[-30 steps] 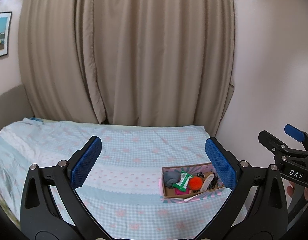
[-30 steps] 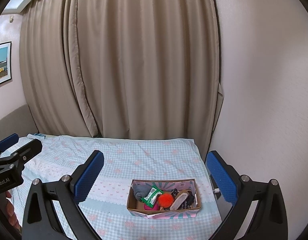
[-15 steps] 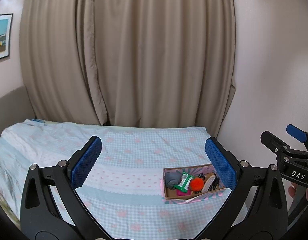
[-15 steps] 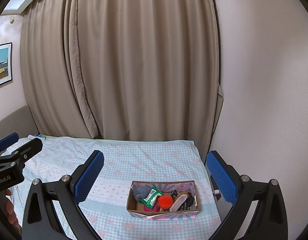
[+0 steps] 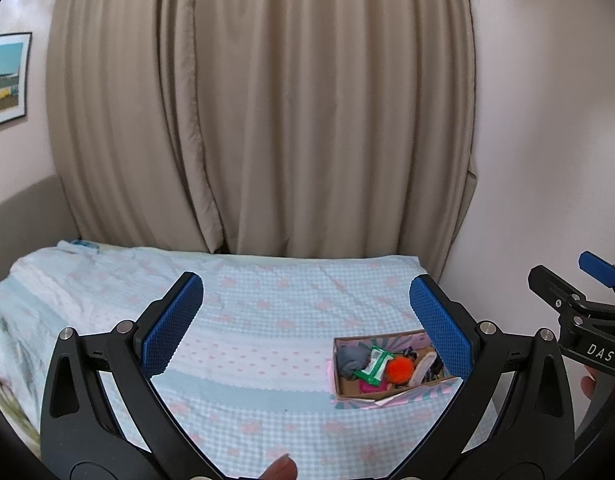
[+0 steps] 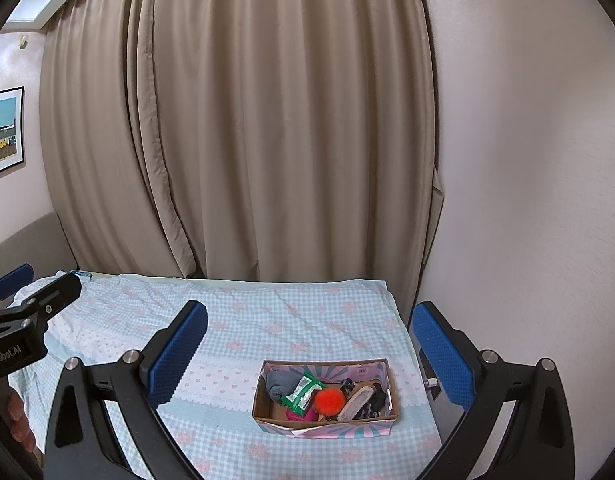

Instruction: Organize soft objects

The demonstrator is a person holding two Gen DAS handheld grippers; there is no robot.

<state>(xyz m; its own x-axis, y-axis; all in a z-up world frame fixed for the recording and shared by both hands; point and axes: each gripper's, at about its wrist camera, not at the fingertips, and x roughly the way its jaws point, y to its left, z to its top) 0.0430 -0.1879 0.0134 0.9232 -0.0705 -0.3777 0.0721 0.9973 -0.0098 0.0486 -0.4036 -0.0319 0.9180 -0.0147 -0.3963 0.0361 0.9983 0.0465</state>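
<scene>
Both hand-held grippers, left (image 5: 306, 320) and right (image 6: 310, 350), gape wide, empty; box (image 6: 325, 426) unobstructed only in right view.

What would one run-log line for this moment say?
left gripper: open, empty | right gripper: open, empty | box: on bed, full, untouched

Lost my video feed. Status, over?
Left gripper and right gripper open, empty, above bed. Cardboard box full, untouched. Nothing in the way.

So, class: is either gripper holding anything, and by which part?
Nothing. The left gripper and right gripper are open and empty above the bed; the box lies untouched.
</scene>
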